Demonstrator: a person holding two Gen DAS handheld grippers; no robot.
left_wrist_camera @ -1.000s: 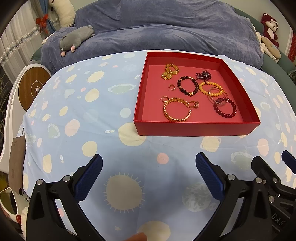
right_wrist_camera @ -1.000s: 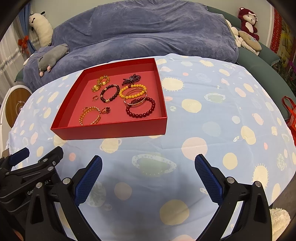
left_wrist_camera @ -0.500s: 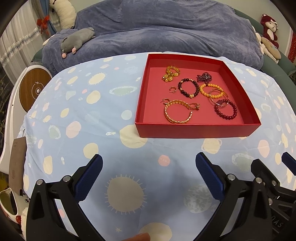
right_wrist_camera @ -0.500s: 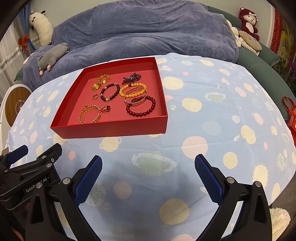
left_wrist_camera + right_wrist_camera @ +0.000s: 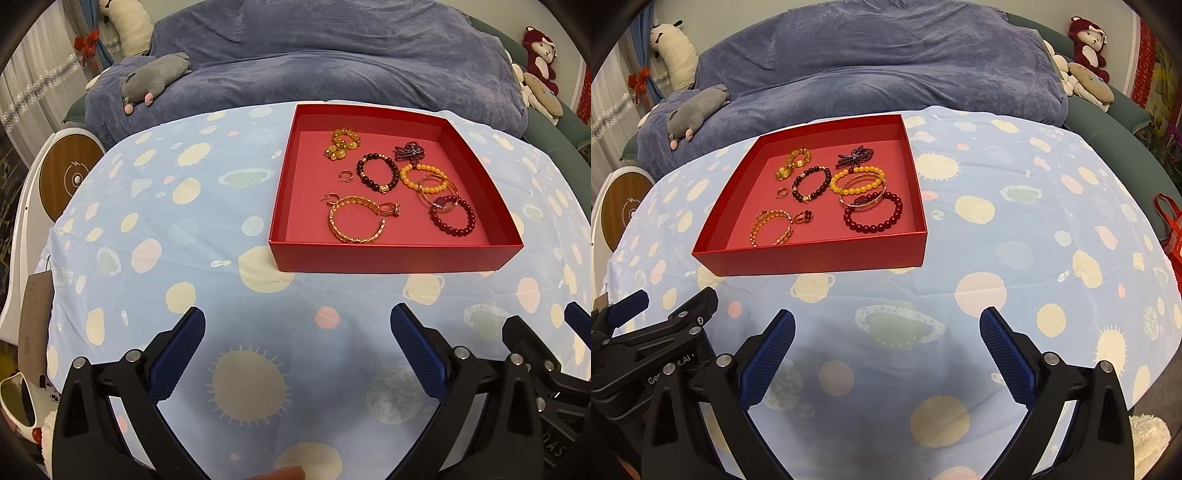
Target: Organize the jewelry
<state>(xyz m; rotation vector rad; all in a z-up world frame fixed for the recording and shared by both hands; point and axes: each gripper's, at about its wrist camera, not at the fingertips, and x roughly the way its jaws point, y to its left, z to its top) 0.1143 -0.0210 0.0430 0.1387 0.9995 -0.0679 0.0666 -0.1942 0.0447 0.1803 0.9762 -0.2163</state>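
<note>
A shallow red tray (image 5: 391,256) (image 5: 812,262) sits on a round table under a blue cloth with planet prints. Inside lie several bracelets and rings: a gold bangle (image 5: 355,224) (image 5: 771,229), a dark red bead bracelet (image 5: 452,218) (image 5: 873,217), a yellow bead bracelet (image 5: 426,179) (image 5: 857,180) and a dark bead bracelet (image 5: 376,172) (image 5: 811,184). My left gripper (image 5: 297,349) is open, low over the cloth in front of the tray. My right gripper (image 5: 886,347) is open too, near the table's front, right of the left one. Neither holds anything.
A sofa under a blue-grey throw (image 5: 332,55) curves behind the table, with a grey plush (image 5: 155,77) and a red plush (image 5: 539,55) on it. A round white and wood device (image 5: 70,173) stands at the left. A red bag (image 5: 1171,229) hangs at the right.
Both grippers have drawn back a little from the tray, which sits slightly farther and lower in view. Both stay open.
</note>
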